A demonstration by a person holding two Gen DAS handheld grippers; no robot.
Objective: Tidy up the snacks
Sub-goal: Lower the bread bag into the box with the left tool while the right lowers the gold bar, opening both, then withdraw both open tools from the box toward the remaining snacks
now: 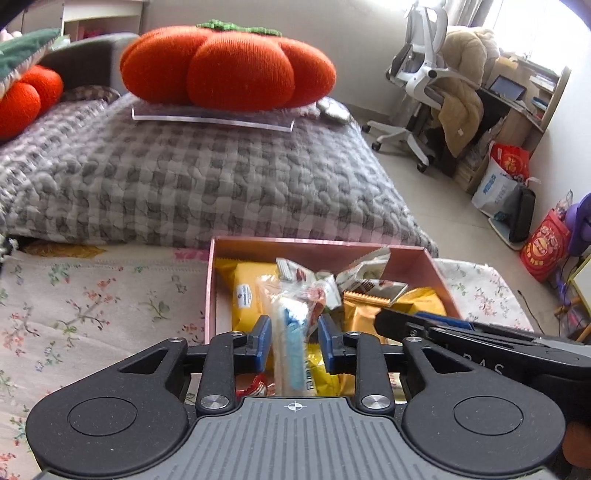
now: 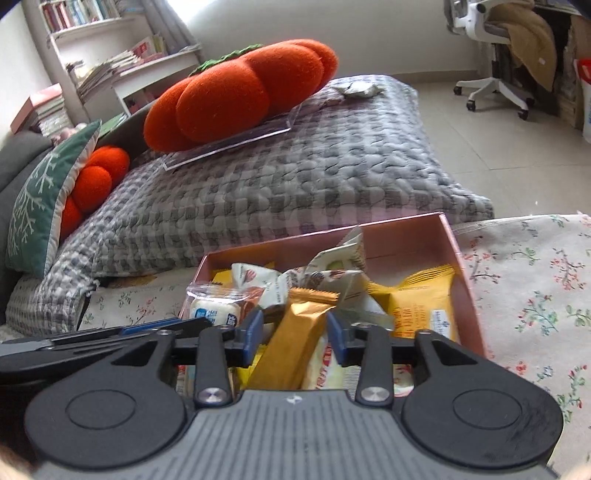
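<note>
Over the pink box point(image 1: 436, 264), both tongs are spread: left tongs point(image 1: 294, 334) around a clear packet point(image 1: 291, 328), right tongs point(image 2: 295, 332) around a gold bar point(image 2: 295, 332); withdrawal is judged next.

Daylight from the window point(image 1: 532, 22) lit my room evenly, with soft shadows. Glare washed out that upper corner. Fisheye distortion bent the edges. The clear wrapper point(image 1: 291, 325) between my tongs looked blurred.

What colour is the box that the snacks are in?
Pink: the box shows best in the right wrist view.
</note>
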